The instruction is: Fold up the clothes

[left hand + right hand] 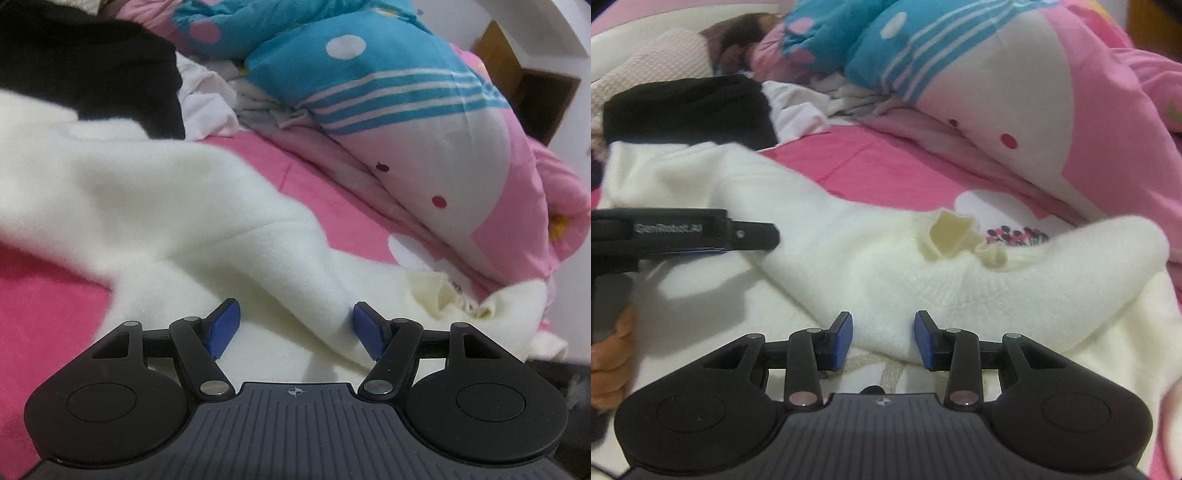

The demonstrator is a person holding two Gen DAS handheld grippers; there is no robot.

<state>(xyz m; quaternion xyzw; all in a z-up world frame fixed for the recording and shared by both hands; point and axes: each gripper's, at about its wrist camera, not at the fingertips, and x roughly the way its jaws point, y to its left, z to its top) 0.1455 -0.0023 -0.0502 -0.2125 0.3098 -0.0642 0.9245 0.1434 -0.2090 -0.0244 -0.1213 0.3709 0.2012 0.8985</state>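
Here the fluffy cream-white knitted sweater [886, 266] lies spread on the pink bedsheet [886, 162]; the right gripper [883, 339] seemingly pinches a raised fold to turn it over, while the left gripper [295, 328] hangs released above it.

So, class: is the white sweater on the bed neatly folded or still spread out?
Spread out and rumpled: the white sweater sprawls across the pink bed sheet, sleeve trailing away, collar bunched, no tidy folded edges.
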